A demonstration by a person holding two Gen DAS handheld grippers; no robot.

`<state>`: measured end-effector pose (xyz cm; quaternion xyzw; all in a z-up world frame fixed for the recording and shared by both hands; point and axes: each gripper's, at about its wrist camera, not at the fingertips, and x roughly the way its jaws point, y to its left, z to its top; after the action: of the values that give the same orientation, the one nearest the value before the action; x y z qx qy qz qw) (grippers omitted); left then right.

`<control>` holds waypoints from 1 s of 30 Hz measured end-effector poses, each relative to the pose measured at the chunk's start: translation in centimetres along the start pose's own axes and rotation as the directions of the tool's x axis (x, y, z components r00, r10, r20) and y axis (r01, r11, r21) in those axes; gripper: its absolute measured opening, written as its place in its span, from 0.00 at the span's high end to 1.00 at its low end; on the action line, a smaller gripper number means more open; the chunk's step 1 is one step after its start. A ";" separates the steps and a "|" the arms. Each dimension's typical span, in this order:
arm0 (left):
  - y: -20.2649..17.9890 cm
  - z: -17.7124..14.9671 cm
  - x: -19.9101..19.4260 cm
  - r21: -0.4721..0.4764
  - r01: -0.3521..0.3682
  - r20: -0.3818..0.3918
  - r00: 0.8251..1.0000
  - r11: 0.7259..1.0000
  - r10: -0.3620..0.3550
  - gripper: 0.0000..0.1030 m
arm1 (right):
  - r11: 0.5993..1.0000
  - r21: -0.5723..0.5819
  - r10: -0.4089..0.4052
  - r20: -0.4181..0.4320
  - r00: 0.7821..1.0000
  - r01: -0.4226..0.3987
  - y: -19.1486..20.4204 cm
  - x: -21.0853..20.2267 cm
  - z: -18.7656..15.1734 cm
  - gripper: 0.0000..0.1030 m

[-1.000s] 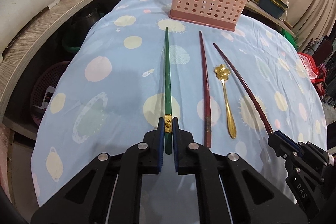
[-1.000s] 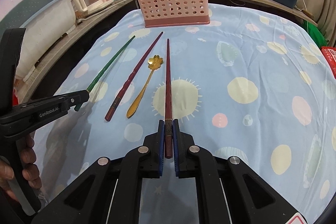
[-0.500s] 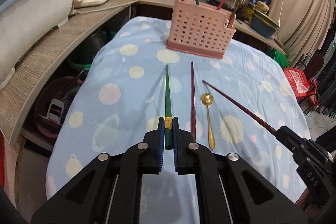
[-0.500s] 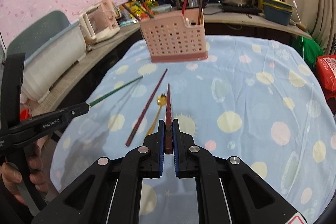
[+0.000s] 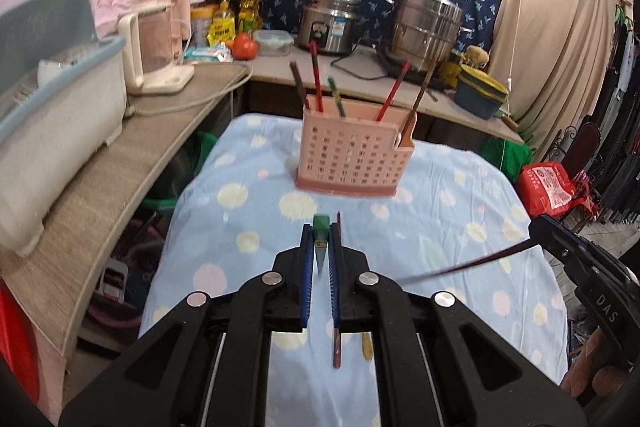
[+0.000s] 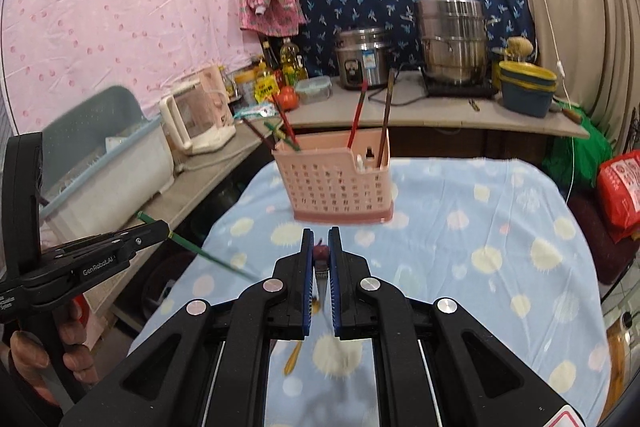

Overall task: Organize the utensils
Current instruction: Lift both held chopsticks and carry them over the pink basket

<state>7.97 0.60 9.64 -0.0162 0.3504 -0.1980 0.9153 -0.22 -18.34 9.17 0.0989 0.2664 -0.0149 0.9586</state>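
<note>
My left gripper (image 5: 321, 227) is shut on a green chopstick (image 5: 320, 231), lifted high over the table with its tip pointing down. My right gripper (image 6: 321, 231) is shut on a dark red chopstick (image 6: 321, 251), also held in the air; it shows in the left wrist view (image 5: 472, 265). The green chopstick also shows in the right wrist view (image 6: 208, 254). The pink perforated utensil basket (image 5: 354, 161) stands ahead on the blue dotted cloth (image 5: 460, 227), with several chopsticks in it. Another dark red chopstick (image 5: 336, 347) and a gold spoon (image 5: 367, 347) lie on the cloth beneath.
A grey counter (image 5: 100, 179) runs along the left with a white tub (image 5: 52, 123) and a kettle (image 5: 158, 47). Steel cookers (image 5: 424, 27) stand on the back counter. A red bag (image 5: 550, 187) sits past the table's right edge.
Both grippers have risen well above the table and tilted up, each carrying its chopstick, now hanging tip-down. The basket now appears farther and lower.
</note>
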 end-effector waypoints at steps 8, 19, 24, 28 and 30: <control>-1.1 6.2 -0.5 0.015 0.032 0.076 0.997 0.999 -0.033 0.93 | 1.000 -0.021 0.000 0.073 0.997 0.001 -0.5 0.2 6.0 0.93; -3.2 17.0 0.4 0.040 0.032 0.213 0.976 0.999 -0.040 0.93 | 1.000 -0.011 0.007 0.190 0.982 -0.005 -1.1 3.1 16.6 0.93; -3.7 21.1 1.9 0.030 0.039 0.258 0.965 0.999 -0.045 0.93 | 1.000 0.002 0.018 0.235 0.972 -0.019 -0.7 5.9 21.4 0.93; -3.8 23.2 3.2 0.026 0.035 0.292 0.956 0.999 -0.041 0.93 | 1.000 0.003 0.027 0.265 0.964 -0.029 -0.3 7.6 23.9 0.93; -3.5 23.5 4.1 0.018 0.035 0.293 0.955 0.999 -0.039 0.93 | 0.999 0.006 0.030 0.266 0.963 -0.033 -0.1 9.1 24.4 0.93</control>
<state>24.73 -6.70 25.34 -0.0460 0.2092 -0.2128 0.9533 19.92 -23.07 24.96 0.1053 0.1335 -0.0142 0.9853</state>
